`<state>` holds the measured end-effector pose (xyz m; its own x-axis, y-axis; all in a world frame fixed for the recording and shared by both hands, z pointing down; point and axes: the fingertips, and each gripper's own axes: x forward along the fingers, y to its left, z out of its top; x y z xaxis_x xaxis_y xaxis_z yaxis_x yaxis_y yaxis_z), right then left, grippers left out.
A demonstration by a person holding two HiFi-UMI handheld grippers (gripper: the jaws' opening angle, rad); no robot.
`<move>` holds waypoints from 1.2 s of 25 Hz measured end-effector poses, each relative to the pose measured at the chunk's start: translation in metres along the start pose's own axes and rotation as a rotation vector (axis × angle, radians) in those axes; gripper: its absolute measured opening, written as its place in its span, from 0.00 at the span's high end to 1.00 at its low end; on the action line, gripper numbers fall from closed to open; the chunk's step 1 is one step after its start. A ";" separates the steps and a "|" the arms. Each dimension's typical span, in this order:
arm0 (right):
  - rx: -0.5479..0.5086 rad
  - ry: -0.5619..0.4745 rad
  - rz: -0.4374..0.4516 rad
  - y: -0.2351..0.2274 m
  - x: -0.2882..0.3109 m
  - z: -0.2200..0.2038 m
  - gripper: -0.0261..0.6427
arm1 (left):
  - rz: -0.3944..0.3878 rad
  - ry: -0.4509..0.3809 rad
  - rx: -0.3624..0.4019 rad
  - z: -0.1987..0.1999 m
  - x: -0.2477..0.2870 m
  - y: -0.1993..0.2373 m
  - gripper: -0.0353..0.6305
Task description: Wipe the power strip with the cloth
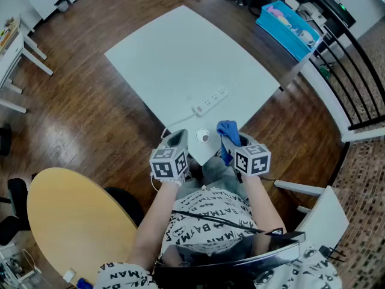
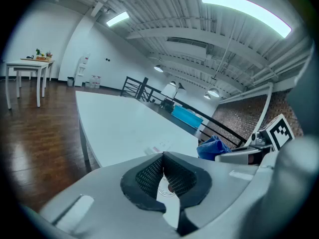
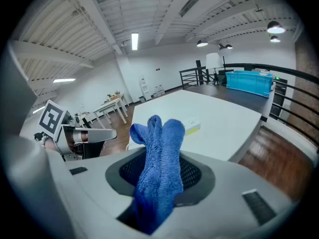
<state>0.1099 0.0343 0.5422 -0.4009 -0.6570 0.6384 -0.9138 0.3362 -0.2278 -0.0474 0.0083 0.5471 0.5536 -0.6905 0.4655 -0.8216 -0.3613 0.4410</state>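
**Inspector:** State of the tongs to be given first.

**Assessor:** The left gripper (image 2: 163,176) is seen closed, the pad tips meeting, and nothing is held between them. The right gripper (image 3: 160,183) is clamped on the cloth (image 3: 159,158). The cloth is blue and nubbly, and it stands up out of the jaws in two rounded folds.

**Inspector:** Their position?

**Assessor:** In the head view both are held side by side above the near corner of the table (image 1: 180,47), the left gripper (image 1: 177,139) a little apart from the right gripper (image 1: 231,142). The cloth (image 1: 227,130) is bunched at the front of the right one.

**Inspector:** And the power strip?

**Assessor:** The power strip (image 1: 210,101) is found flat on the white table, beyond both grippers and touched by neither. Its long axis runs on a diagonal in the head view, the near end down-left and the far end up-right. It is a slim white bar with a row of sockets; from the right gripper view its side (image 3: 192,127) shows yellowish. A white cable (image 1: 174,124) is seen leaving the near end and curving back toward the table's edge by the left gripper.

**Inspector:** Anything else nearby?

**Assessor:** A small round object (image 1: 203,137) is noted on the table corner between the grippers; its kind cannot be made out.
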 end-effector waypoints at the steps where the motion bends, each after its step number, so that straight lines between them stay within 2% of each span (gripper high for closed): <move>1: 0.000 0.004 0.000 -0.002 0.001 -0.001 0.74 | 0.007 0.004 0.005 -0.002 0.003 0.000 0.95; 3: 0.004 0.008 0.000 -0.005 0.002 -0.002 0.74 | 0.023 0.027 0.029 -0.006 0.008 0.003 0.95; 7: 0.032 0.005 0.002 -0.009 0.004 -0.003 0.74 | 0.031 0.123 0.090 -0.020 0.025 0.012 0.94; 10: 0.036 0.009 0.006 -0.013 0.006 -0.005 0.74 | 0.036 0.141 0.095 -0.025 0.036 0.017 0.93; 12: 0.036 0.015 0.010 -0.013 0.012 -0.006 0.74 | 0.048 0.153 0.122 -0.026 0.044 0.025 0.92; 14: 0.029 0.024 0.015 -0.012 0.019 -0.003 0.74 | 0.054 0.176 0.162 -0.028 0.054 0.031 0.85; 20: -0.030 0.065 0.066 -0.016 0.049 0.013 0.74 | 0.067 0.219 0.218 -0.029 0.084 0.033 0.82; 24: -0.108 0.106 0.124 -0.009 0.084 0.033 0.74 | 0.087 0.199 0.201 -0.024 0.093 0.040 0.94; 30: -0.188 0.172 0.192 0.003 0.131 0.052 0.74 | 0.104 0.236 0.143 -0.028 0.114 0.046 0.94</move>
<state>0.0513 -0.0860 0.5876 -0.5330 -0.4516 0.7155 -0.7883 0.5724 -0.2260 -0.0181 -0.0697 0.6423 0.4680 -0.5695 0.6757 -0.8772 -0.3921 0.2771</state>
